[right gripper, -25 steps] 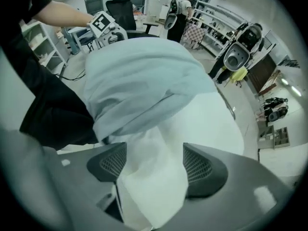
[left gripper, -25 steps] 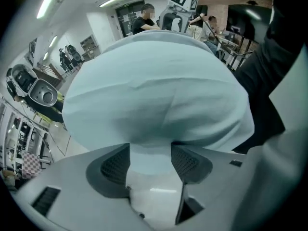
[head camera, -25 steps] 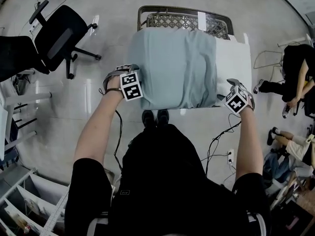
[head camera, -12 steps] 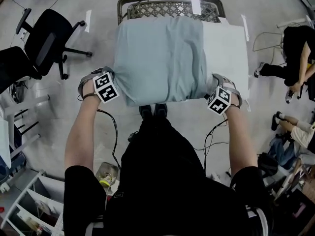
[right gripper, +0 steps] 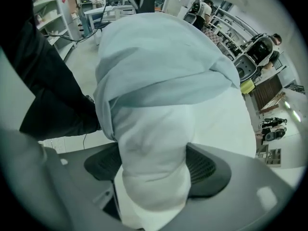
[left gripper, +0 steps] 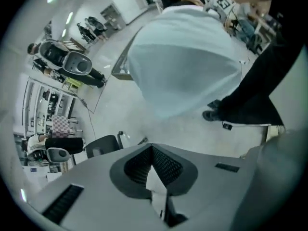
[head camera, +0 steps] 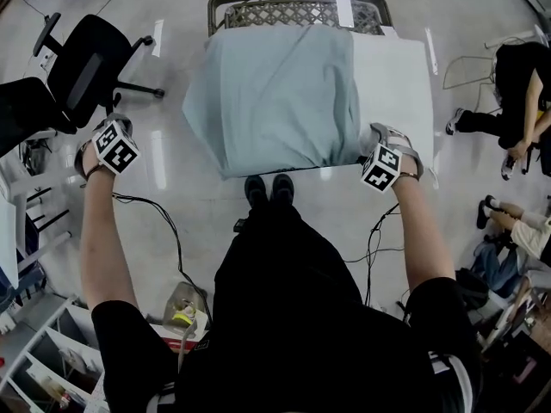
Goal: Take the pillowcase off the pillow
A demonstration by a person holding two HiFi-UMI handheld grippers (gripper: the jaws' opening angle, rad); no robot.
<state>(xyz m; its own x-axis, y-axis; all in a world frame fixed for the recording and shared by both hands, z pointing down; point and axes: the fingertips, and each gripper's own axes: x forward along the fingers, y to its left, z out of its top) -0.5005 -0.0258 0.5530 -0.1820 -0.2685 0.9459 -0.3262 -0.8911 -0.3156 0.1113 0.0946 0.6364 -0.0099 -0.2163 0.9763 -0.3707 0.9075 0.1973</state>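
Observation:
A pale blue pillowcase (head camera: 275, 101) covers most of the pillow, and the bare white pillow (head camera: 392, 84) sticks out of it on the right. My right gripper (head camera: 379, 140) is at the pillow's near right corner. In the right gripper view its jaws (right gripper: 154, 172) have just been closing, and the pads press on a bunched white corner of the pillow (right gripper: 154, 143), with the pillowcase (right gripper: 159, 57) beyond. My left gripper (head camera: 108, 132) hangs well left of the pillow over the floor. Its jaws (left gripper: 153, 170) are shut with nothing in them, and the pillowcase (left gripper: 187, 71) is far off.
A wire basket (head camera: 297, 11) stands behind the pillow. A black office chair (head camera: 82, 67) is at the left, near my left gripper. A person (head camera: 521, 93) sits on the floor at the right. Cables (head camera: 374, 239) trail over the floor by my feet.
My left gripper has left the pillowcase's near left corner, swung far out to the left and shut. The pillowcase's left edge now bulges leftward. The right gripper stays at the pillow's corner.

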